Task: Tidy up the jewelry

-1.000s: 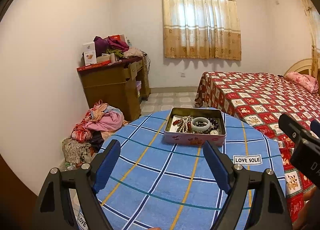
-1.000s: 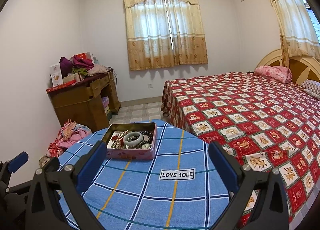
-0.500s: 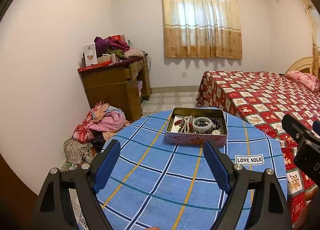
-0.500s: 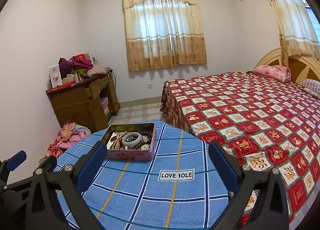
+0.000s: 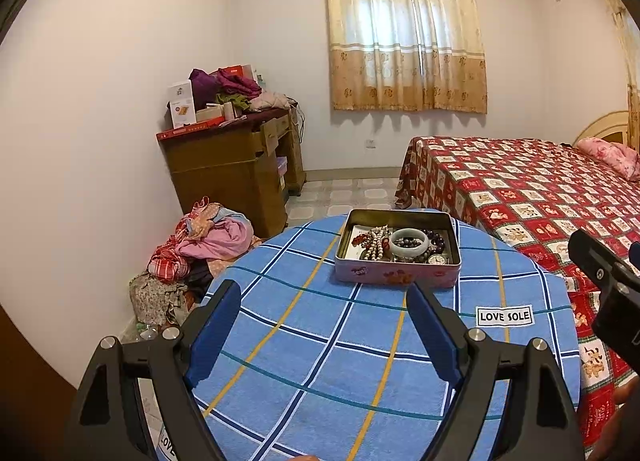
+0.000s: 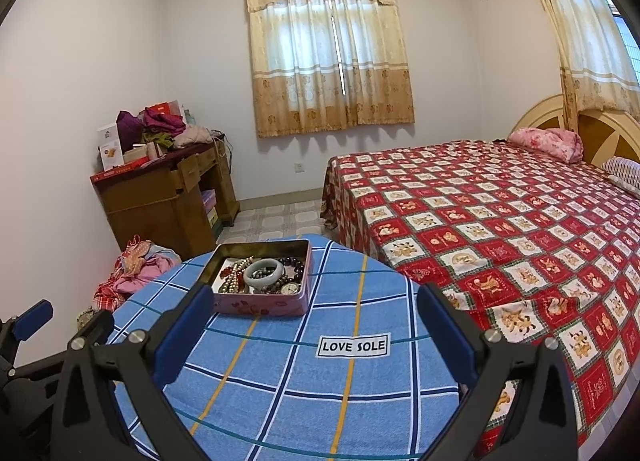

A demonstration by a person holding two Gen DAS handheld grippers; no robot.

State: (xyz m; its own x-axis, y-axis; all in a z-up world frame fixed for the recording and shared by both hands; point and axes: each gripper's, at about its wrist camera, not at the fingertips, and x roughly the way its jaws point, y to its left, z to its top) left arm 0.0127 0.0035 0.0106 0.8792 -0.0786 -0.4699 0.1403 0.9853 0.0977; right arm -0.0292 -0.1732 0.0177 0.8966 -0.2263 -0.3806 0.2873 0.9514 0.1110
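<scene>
A pink tin box (image 5: pixel 396 275) (image 6: pixel 262 305) sits at the far side of a round table under a blue plaid cloth (image 5: pixel 320 361) (image 6: pixel 300 381). Inside lie a pale jade bangle (image 5: pixel 408 241) (image 6: pixel 264 273), pearl strands (image 5: pixel 376 245), dark bead bracelets (image 5: pixel 438 239) and a small watch (image 5: pixel 438 259) (image 6: pixel 291 288). My left gripper (image 5: pixel 324 297) hangs open above the cloth, well short of the tin, nothing between its blue pads. My right gripper (image 6: pixel 316 297) is open too, to the tin's right and short of it.
A bed with a red patterned cover (image 6: pixel 500 229) stands right of the table. A wooden desk piled with clothes and boxes (image 5: pixel 236 157) is at the back left, a heap of clothes (image 5: pixel 204 245) on the floor beside it. Curtains (image 6: pixel 328 61) cover the window.
</scene>
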